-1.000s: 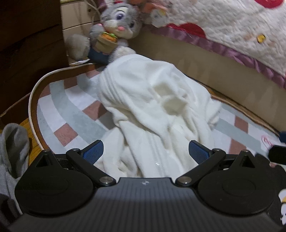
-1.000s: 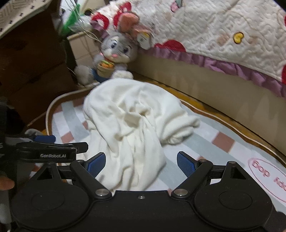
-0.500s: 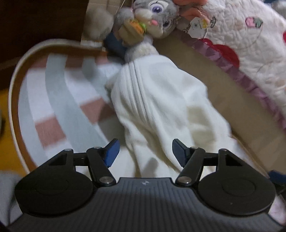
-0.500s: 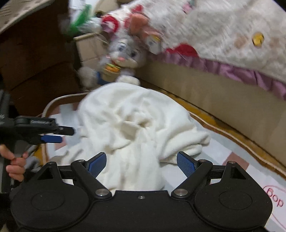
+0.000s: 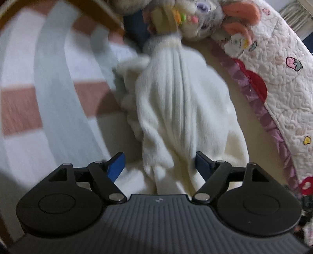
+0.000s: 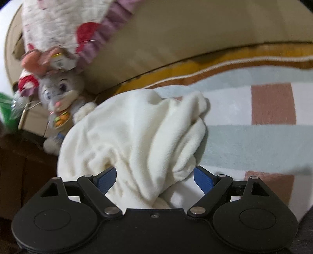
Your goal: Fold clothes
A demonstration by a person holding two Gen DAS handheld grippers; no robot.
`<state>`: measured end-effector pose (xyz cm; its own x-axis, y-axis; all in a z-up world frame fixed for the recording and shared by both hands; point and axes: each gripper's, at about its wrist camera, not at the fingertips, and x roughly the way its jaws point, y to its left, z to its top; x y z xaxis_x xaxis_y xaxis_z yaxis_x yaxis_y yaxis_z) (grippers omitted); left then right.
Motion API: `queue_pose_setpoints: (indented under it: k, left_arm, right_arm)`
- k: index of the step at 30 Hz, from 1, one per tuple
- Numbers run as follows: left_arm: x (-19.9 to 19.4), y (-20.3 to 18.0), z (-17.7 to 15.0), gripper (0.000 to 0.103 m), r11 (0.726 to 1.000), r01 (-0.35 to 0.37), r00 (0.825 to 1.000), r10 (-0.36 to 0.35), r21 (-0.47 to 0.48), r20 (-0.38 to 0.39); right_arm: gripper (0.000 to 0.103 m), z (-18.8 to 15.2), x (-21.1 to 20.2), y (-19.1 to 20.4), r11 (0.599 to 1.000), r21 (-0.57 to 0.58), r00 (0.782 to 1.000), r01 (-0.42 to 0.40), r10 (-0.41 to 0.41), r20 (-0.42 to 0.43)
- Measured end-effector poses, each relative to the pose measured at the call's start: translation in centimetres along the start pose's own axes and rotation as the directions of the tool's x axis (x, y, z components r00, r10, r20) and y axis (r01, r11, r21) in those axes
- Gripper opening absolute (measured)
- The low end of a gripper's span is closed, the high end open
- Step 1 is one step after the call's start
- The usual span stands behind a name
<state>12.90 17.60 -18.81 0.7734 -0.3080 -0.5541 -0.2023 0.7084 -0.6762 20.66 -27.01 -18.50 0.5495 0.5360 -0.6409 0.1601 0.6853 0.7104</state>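
Garment look: a cream-white fleece garment [image 5: 182, 109], thick and fuzzy, bunched into long lengthwise folds in the left wrist view; a seam or zip line runs down its middle, too blurred to say which. In the right wrist view the same garment [image 6: 137, 136] is a rumpled heap with rounded rolls at its right edge.
Garment place: it lies on a rug [image 5: 49, 109] with pale grey-green, white and dusty-pink blocks, close to the rug's curved brown border [image 6: 215, 70]. Its far end reaches up to the plush toy.
Left gripper [image 5: 160, 162]: the blue-padded fingers [image 5: 116, 164] stand apart, one on each side of the garment's near end. The fabric passes between them; they are not pressed onto it.
Right gripper [image 6: 154, 176]: the fingers [image 6: 203, 178] are spread, with a fold of the garment lying between them and running under the black body. The left pad sits against the cloth; the right pad is just beside a rolled edge.
Plush toy: a grey rabbit [image 6: 62, 95] with pink-lined ears [image 5: 240, 11] and a paper tag, touching the garment's far end.
Quilt: a white quilted cover [image 5: 283, 78] with small printed fruit, red patches and a purple frill hangs over the beige bed side [image 6: 176, 35], right of the garment.
Blur: both views are smeared, the rug most of all.
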Motion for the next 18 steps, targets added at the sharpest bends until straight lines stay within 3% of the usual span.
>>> queue_pose_setpoints:
  k: [1,2,4,5,8,11,14,18]
  left_arm:
    - [0.6,-0.1,-0.2,0.077,1.000,0.030,0.999,-0.030,0.008,-0.040]
    - [1.1,-0.2,-0.3,0.077,0.998,0.061,0.995,-0.060,0.017,-0.080]
    - [1.4,-1.3,-0.7,0.073,0.992,0.040,0.996,-0.031,0.116,-0.081]
    - [1.4,-1.2,-0.8,0.067,0.993,0.046,0.996,-0.037,0.112,-0.084]
    - [1.6,-1.0,-0.8,0.056,0.994,0.067,0.994,-0.059,0.086,-0.092]
    - [1.8,-0.7,-0.9,0.056,0.994,0.088,0.992,-0.081,0.061,-0.100]
    - [1.9,-0.5,-1.0,0.058,0.993,0.108,0.989,-0.104,0.035,-0.107]
    - [2.0,-0.6,-1.3,0.057,0.986,0.168,0.978,-0.165,0.014,-0.129]
  right_arm:
    - [0.079,0.1,0.8,0.0,1.000,0.006,1.000,-0.003,0.003,-0.001]
    - [0.059,0.2,1.6,0.0,1.000,0.009,1.000,-0.009,0.009,-0.003]
    - [0.050,0.3,3.0,0.2,1.000,0.006,1.000,-0.010,0.011,-0.002]
    - [0.049,0.3,3.5,0.5,1.000,-0.006,1.000,-0.007,0.007,0.009]
    - [0.052,0.2,4.9,1.7,0.998,-0.062,0.999,0.032,-0.030,0.043]
    - [0.064,-0.2,5.9,3.3,0.980,-0.174,0.995,0.096,-0.087,0.058]
    - [0.075,-1.1,6.5,4.3,0.972,-0.202,0.992,0.122,-0.116,0.039]
    - [0.074,-2.0,6.6,3.6,0.993,-0.114,0.998,0.035,-0.040,-0.039]
